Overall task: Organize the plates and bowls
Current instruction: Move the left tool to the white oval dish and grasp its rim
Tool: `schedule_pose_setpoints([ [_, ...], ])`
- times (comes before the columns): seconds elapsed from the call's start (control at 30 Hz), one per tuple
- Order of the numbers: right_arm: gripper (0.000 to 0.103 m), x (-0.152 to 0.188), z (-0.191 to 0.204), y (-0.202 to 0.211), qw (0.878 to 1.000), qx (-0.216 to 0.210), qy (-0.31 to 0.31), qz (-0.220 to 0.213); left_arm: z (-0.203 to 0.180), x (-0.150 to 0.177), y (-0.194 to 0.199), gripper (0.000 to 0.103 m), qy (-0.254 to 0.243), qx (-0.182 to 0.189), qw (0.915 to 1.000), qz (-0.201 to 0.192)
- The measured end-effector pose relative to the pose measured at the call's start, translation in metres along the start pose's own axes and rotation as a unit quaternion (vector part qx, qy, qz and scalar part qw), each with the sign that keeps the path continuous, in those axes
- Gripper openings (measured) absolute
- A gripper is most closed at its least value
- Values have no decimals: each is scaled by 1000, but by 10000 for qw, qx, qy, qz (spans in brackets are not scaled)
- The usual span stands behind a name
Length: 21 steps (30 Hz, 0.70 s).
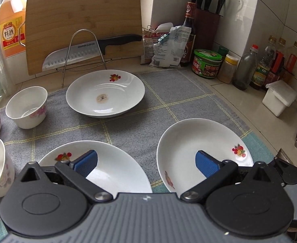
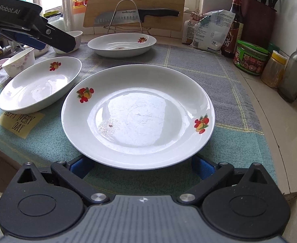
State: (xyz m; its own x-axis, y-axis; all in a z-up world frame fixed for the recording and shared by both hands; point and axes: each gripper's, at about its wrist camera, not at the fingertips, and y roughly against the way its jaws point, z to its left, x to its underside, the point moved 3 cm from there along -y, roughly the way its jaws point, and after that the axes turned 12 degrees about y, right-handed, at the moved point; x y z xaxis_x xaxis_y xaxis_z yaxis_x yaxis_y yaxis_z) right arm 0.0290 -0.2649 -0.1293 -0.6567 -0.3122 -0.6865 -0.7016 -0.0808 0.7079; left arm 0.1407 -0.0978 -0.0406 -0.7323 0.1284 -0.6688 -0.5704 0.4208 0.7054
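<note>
Three white plates with fruit prints lie on a grey checked cloth [image 1: 128,129]: a far plate [image 1: 105,93], a near left plate [image 1: 118,174] and a near right plate [image 1: 199,141]. My left gripper [image 1: 146,162] is open and empty, hovering above the two near plates. Three white floral bowls stand at the left; one bowl [image 1: 27,107] is furthest back. In the right wrist view my right gripper [image 2: 142,167] is open, its fingers at the near rim of the right plate [image 2: 138,115]. The left plate [image 2: 39,85], far plate [image 2: 122,43] and left gripper [image 2: 47,34] show there too.
A bamboo cutting board [image 1: 83,26] and a knife [image 1: 91,50] on a wire rack stand at the back. Bags, sauce bottles, jars [image 1: 207,63], a knife block [image 1: 207,24] and a white box [image 1: 280,97] line the right wall. A yellow bottle [image 1: 11,22] stands back left.
</note>
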Motion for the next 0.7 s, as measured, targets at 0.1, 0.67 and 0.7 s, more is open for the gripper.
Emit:
schedule_pose_setpoints([
  [0.1, 103, 4, -1, 1, 9999, -35, 57, -151, -5, -5, -11, 102, -136, 152, 9997, 135],
  [0.67, 103, 7, -6, 0, 9988, -151, 202, -412, -39, -23, -78, 102, -1247, 1078, 9766, 1384],
  [0.7, 103, 7, -7, 0, 9988, -159, 208, -420, -40, -24, -82, 102, -1306, 1087, 9751, 1428],
])
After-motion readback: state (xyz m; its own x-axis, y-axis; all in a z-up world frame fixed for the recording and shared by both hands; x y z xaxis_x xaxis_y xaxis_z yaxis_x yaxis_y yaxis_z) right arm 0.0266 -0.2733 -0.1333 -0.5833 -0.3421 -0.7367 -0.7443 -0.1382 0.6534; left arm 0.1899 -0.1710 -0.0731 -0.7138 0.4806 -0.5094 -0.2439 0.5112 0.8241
